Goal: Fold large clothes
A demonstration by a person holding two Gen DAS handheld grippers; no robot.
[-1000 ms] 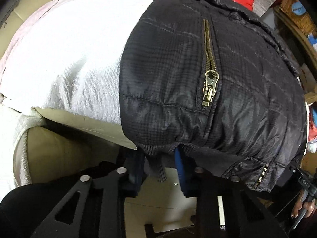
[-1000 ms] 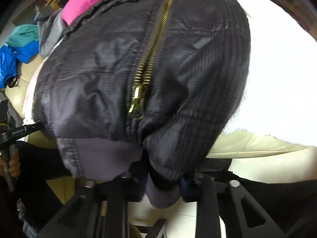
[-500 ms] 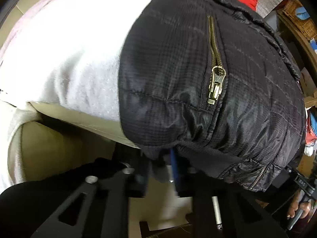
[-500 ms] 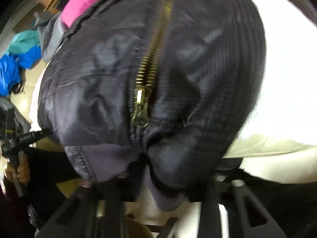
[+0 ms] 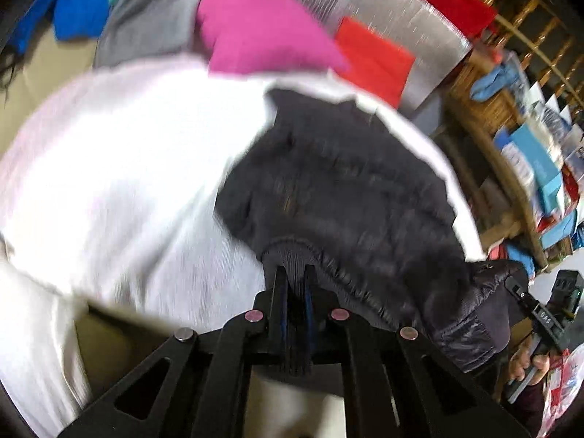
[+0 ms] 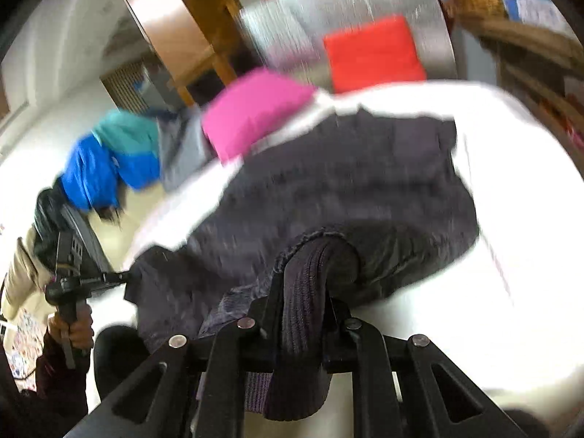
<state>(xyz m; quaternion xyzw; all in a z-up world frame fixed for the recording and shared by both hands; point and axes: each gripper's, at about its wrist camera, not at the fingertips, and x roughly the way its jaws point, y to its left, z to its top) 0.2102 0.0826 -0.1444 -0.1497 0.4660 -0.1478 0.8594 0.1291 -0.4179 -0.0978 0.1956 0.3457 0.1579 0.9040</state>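
A black quilted jacket [image 5: 350, 189] lies on a white cloth [image 5: 120, 168] spread over a cushioned surface; both views are motion-blurred. My left gripper [image 5: 295, 273] is shut on the jacket's ribbed hem, which bunches between its fingers. My right gripper [image 6: 304, 284] is shut on another stretch of the ribbed hem [image 6: 306, 292], which runs down between its fingers. The jacket [image 6: 346, 179] hangs lifted at its near edge between both grippers. In the left wrist view the right gripper [image 5: 511, 281] shows at the right, held by a hand [image 5: 525, 361]. The right wrist view shows the left gripper [image 6: 126, 275] at the left.
A pink folded garment [image 5: 262, 33], a red one [image 5: 376, 58] and a blue and teal jacket [image 6: 109, 160] lie at the far side. A grey garment [image 5: 146, 25] lies beside them. Wooden shelves [image 5: 518, 73] with boxes stand at the right.
Both grippers have risen with the jacket's hem pinched in them, and the views now tilt toward the room beyond. The jacket's near edge has lifted off the white cloth.
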